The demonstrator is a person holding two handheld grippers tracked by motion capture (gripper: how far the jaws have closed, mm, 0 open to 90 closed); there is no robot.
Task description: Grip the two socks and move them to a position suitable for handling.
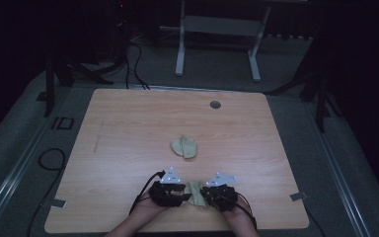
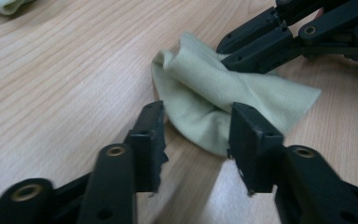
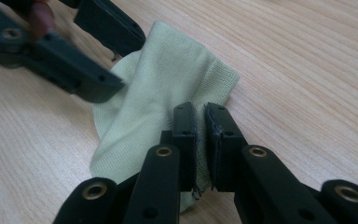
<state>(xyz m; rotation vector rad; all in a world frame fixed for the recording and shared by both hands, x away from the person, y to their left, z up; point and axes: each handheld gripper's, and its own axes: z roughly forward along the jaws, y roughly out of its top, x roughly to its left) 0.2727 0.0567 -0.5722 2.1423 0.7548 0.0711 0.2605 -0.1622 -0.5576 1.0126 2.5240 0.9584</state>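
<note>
Nearest me, my right gripper (image 3: pixel 200 140) is pinched tight on the near edge of the pale green cloth (image 3: pixel 163 93), a fold of fabric squeezed between the pads (hardly a gap left). My left gripper (image 2: pixel 196 135) is parted about halfway, straddling the cloth's other end, one pad brushing the fabric, nothing clamped that I can see. The cloth lies crumpled on the wooden table (image 1: pixel 128 128) near its front edge, between both tools. Farther out, mid-table, sits a second green cloth (image 1: pixel 185 147).
</note>
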